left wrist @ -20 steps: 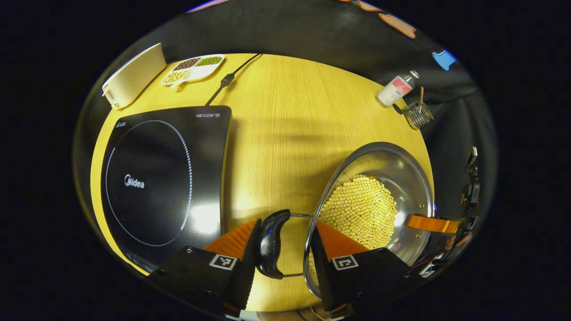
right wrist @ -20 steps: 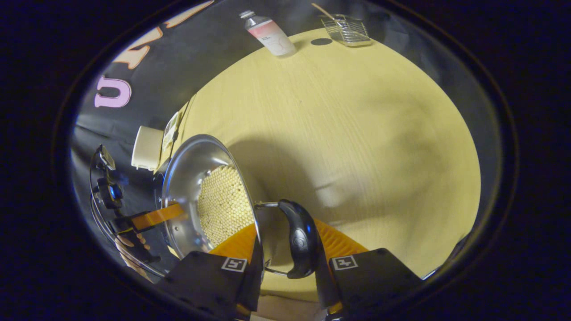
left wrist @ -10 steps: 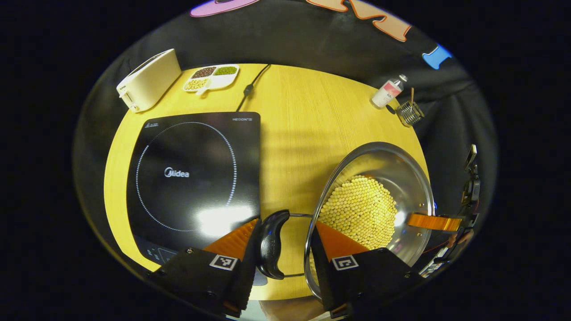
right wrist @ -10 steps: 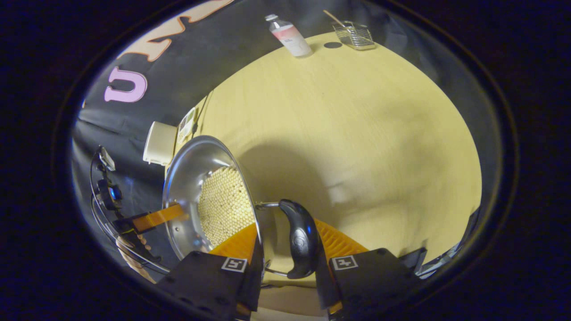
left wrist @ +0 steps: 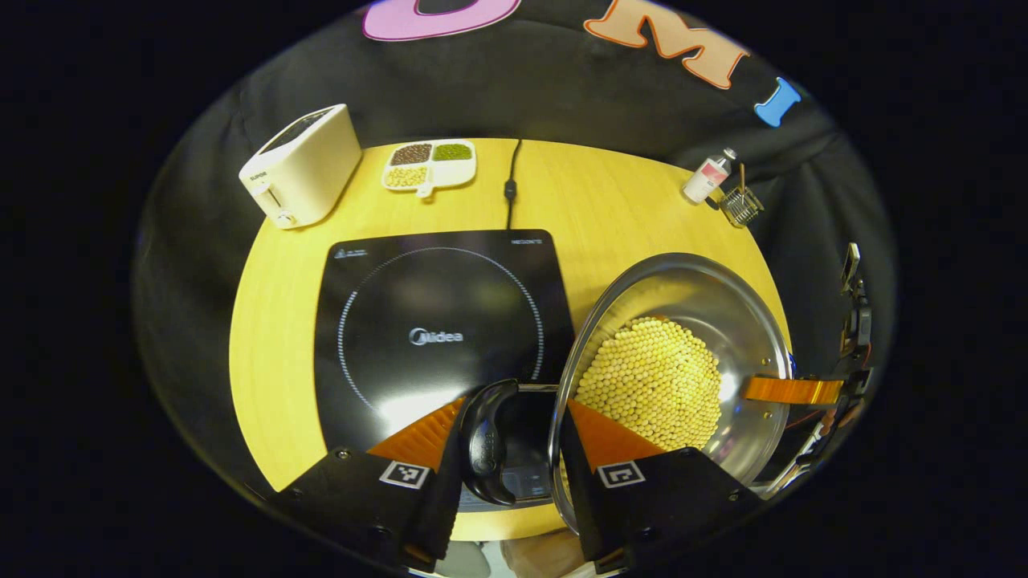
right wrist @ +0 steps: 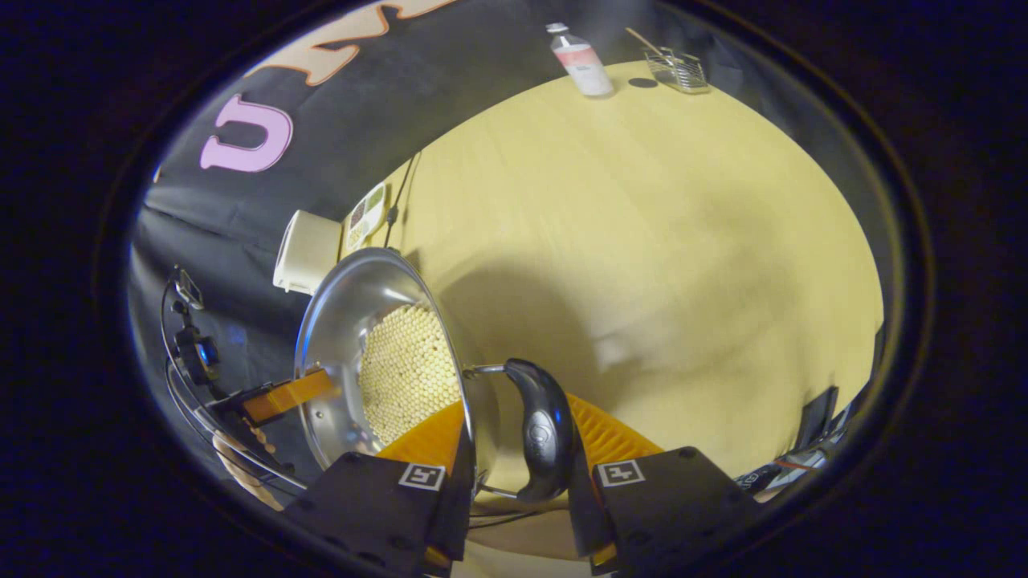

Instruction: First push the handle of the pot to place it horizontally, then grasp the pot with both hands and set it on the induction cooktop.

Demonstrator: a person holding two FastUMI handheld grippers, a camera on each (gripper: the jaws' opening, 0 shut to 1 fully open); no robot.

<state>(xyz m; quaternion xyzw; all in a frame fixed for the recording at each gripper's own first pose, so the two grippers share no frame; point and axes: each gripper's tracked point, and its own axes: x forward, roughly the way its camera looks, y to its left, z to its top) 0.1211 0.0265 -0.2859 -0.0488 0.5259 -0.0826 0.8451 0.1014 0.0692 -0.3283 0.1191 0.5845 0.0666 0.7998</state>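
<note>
A: While the pot (left wrist: 671, 373) hangs above the yellow worktop (left wrist: 273, 337), what else is around it?

B: At the far edge in the left gripper view stand a cream toaster (left wrist: 301, 164), a divided dish of beans (left wrist: 428, 164), and off to the right a small bottle (left wrist: 707, 177) beside a wire basket (left wrist: 740, 205). A black cord (left wrist: 509, 189) runs from the back edge to the induction cooktop (left wrist: 438, 329), which lies flat in the middle of the worktop with nothing on its ring.

A: And how are the two tools posed?

B: The left gripper (left wrist: 514, 449) reaches in from the near side, level with the pot's rim. The right gripper (right wrist: 514, 449) comes at the opposite side; in the left gripper view it shows beyond the pot at the right edge (left wrist: 791, 391).

A: Where does the pot lie against the jaws?

B: Each set of jaws pinches one of the pot's black side handles. The left handle (left wrist: 486, 441) sits between the left jaws, one finger outside it and one by the pot's wall; the right handle (right wrist: 544, 429) sits the same way in the right jaws. The pot is full of pale beans (left wrist: 650, 381), and its left handle overlaps the cooktop's near right corner.
</note>
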